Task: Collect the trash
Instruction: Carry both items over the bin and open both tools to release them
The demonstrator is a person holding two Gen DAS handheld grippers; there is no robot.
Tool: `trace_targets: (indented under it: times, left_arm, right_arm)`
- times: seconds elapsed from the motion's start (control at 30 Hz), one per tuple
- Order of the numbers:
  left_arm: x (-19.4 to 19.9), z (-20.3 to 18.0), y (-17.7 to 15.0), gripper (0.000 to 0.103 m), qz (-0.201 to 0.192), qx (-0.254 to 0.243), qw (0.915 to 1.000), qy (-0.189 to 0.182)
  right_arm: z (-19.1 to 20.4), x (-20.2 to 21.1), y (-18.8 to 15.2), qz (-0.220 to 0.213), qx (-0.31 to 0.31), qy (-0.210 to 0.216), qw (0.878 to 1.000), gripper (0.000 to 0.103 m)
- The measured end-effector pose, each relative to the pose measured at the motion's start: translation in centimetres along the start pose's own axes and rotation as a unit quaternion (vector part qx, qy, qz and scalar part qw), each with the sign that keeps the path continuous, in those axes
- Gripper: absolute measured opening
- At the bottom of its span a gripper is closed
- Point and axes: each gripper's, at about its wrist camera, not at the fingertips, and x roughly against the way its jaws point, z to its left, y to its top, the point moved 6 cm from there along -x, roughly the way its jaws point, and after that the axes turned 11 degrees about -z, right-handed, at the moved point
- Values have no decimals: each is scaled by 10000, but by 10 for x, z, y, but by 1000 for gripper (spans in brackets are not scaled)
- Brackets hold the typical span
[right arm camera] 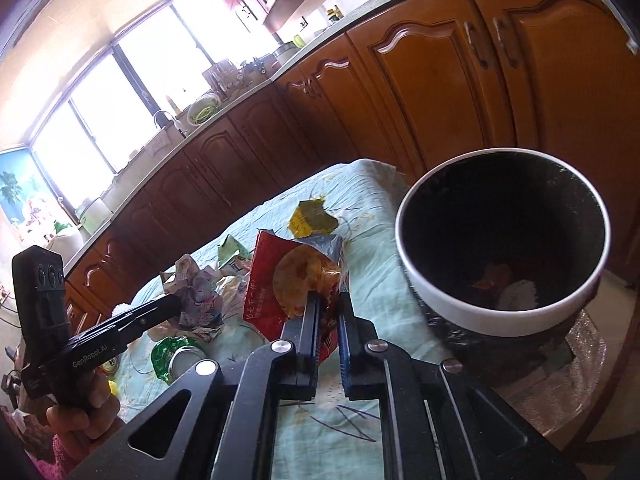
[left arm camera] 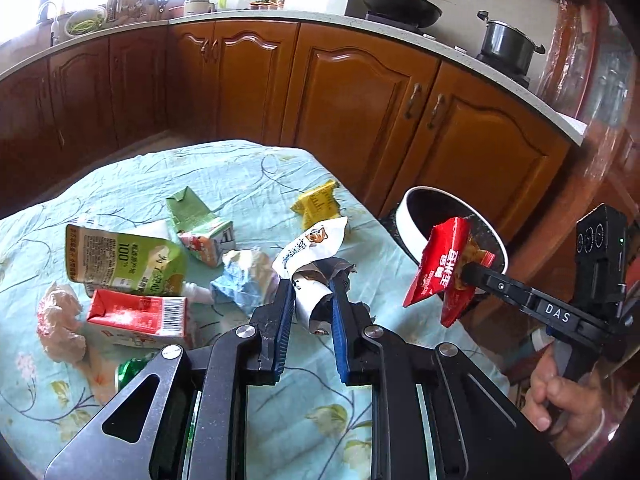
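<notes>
My left gripper (left arm camera: 312,284) is shut on a white snack wrapper (left arm camera: 312,248) with a silver inside, held above the table. My right gripper (right arm camera: 329,300) is shut on a red snack bag (right arm camera: 292,276), held just left of the round bin (right arm camera: 504,312) with a white rim and black liner. In the left wrist view the red bag (left arm camera: 440,268) hangs in front of the bin (left arm camera: 408,208) at the table's right edge. The right gripper (left arm camera: 466,270) shows there too. Some trash lies at the bin's bottom.
On the floral tablecloth (left arm camera: 240,168) lie a green pouch (left arm camera: 128,260), a red carton (left arm camera: 140,316), a green carton (left arm camera: 196,224), a yellow wrapper (left arm camera: 318,202), blue crumpled paper (left arm camera: 244,280), a pink tissue (left arm camera: 60,324) and a green can (right arm camera: 176,354). Wooden cabinets (left arm camera: 352,104) stand behind.
</notes>
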Motion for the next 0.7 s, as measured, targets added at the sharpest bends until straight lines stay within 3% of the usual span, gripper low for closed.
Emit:
trace_targets:
  times: [0.43, 0.7]
  left_arm:
    - [-39, -73, -3, 17, 181, -189, 9982, -532]
    - [-59, -98, 2, 17, 279, -303, 9964, -735]
  right_arm:
    - [-55, 32, 23, -348, 4, -645, 9973, 8]
    - [-79, 36, 36, -442, 91, -985, 9941, 8]
